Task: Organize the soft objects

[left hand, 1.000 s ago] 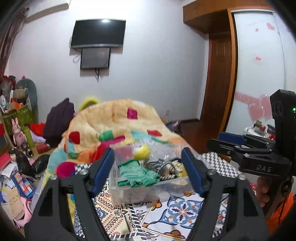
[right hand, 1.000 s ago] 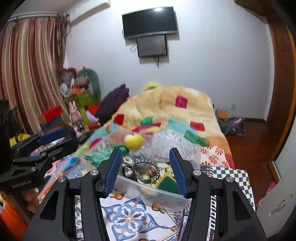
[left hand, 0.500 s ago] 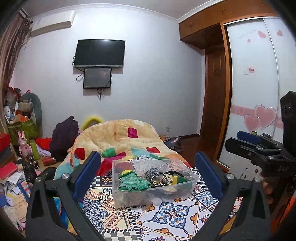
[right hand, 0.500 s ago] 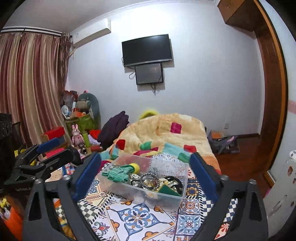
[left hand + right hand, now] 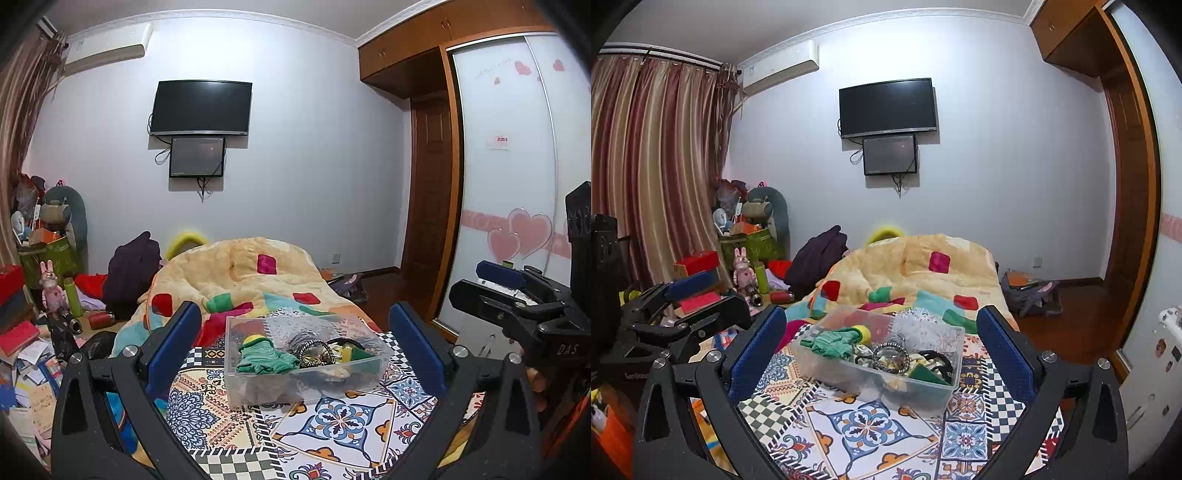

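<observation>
A clear plastic box (image 5: 306, 360) stands on a patterned cloth (image 5: 332, 424); it also shows in the right wrist view (image 5: 882, 360). Inside lie a green glove (image 5: 267, 356), a yellow ball (image 5: 253, 338), a beaded ring (image 5: 314, 350) and other soft items. My left gripper (image 5: 295, 343) is open and empty, held back from the box with the box between its fingers in view. My right gripper (image 5: 881, 343) is open and empty, likewise back from the box. Each gripper shows at the side of the other's view.
A bed with a patchwork blanket (image 5: 243, 280) lies behind the box. Cluttered books and toys (image 5: 33, 332) fill the left floor. A wardrobe with sliding doors (image 5: 506, 184) stands at right. A TV (image 5: 201, 107) hangs on the far wall.
Both grippers have opened wide and pulled up and back from the box, which now looks smaller and lower in both views.
</observation>
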`<state>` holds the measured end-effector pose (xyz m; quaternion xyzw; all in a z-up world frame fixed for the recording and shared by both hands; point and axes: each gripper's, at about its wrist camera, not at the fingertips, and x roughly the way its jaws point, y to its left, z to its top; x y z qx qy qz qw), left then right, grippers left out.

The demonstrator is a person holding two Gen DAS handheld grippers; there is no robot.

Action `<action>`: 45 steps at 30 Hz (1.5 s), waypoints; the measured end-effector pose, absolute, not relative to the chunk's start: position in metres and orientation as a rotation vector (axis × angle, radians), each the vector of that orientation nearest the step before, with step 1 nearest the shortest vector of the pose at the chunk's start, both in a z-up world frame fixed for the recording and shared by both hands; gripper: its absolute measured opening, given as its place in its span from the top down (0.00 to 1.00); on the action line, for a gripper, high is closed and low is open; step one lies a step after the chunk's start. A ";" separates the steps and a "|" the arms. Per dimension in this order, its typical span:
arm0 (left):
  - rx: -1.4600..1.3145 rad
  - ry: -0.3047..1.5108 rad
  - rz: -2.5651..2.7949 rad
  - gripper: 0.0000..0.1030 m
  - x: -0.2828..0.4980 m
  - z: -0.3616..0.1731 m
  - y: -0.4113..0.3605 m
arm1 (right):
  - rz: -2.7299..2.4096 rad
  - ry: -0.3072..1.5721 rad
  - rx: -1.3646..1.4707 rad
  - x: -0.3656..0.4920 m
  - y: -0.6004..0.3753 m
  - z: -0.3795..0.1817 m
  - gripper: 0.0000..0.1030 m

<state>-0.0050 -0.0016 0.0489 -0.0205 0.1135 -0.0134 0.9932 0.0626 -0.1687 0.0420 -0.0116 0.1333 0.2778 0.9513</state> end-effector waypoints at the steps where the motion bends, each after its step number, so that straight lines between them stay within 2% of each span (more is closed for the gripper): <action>1: -0.038 0.227 -0.026 0.00 -0.005 0.048 -0.003 | 0.564 0.271 -0.022 0.062 -0.169 0.042 0.00; 45: -0.028 0.224 -0.041 0.00 -0.006 0.044 -0.008 | 0.567 0.287 -0.007 0.057 -0.172 0.035 0.00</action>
